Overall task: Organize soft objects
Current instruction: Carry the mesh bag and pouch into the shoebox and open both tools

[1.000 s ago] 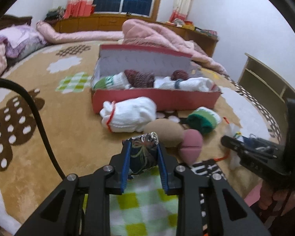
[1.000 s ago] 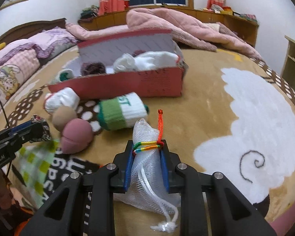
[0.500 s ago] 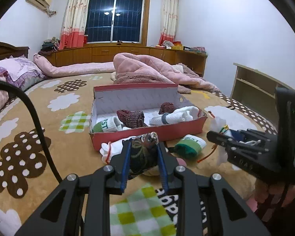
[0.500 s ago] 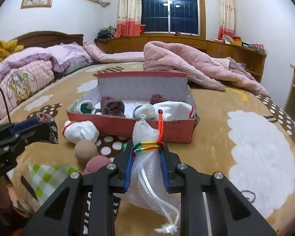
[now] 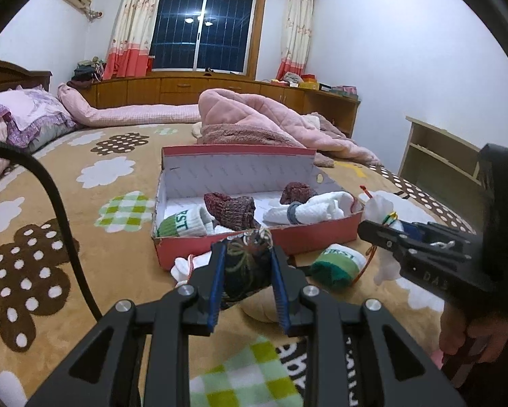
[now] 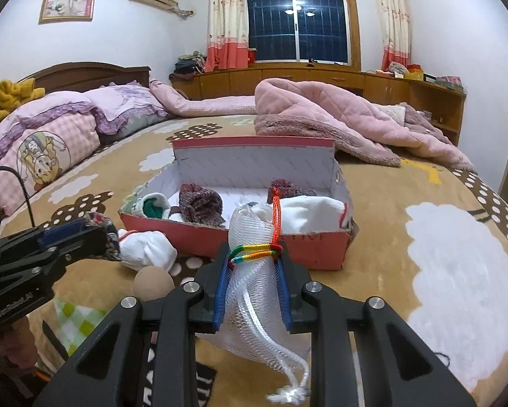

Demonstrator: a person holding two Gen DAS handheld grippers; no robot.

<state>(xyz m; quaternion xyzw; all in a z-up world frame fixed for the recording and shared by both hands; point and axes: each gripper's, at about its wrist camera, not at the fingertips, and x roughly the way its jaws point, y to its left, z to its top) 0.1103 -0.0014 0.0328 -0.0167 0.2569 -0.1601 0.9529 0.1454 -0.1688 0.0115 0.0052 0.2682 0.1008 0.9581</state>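
My left gripper (image 5: 248, 254) is shut on a dark floral cloth pouch (image 5: 245, 268) and holds it above the bedspread, short of the red box (image 5: 301, 237). My right gripper (image 6: 254, 257) is shut on a white mesh bag (image 6: 257, 291) with a rainbow cord, in front of the red box (image 6: 240, 237). The box holds rolled socks, maroon knit pieces (image 5: 233, 207) and white rolls (image 5: 315, 208). Outside it lie a white sock bundle (image 6: 147, 249), a tan ball (image 6: 153, 279) and a green and white sock roll (image 5: 333, 264).
The box sits on a brown patterned bedspread (image 6: 423, 203). A pink quilt (image 6: 325, 118) lies behind it, pillows (image 6: 50, 135) at the left. A wooden shelf (image 5: 437, 156) stands to the right. The left gripper also shows in the right wrist view (image 6: 98, 234).
Both grippers have risen off the bedspread with their loads and tilted up toward the box; the room beyond has come into view.
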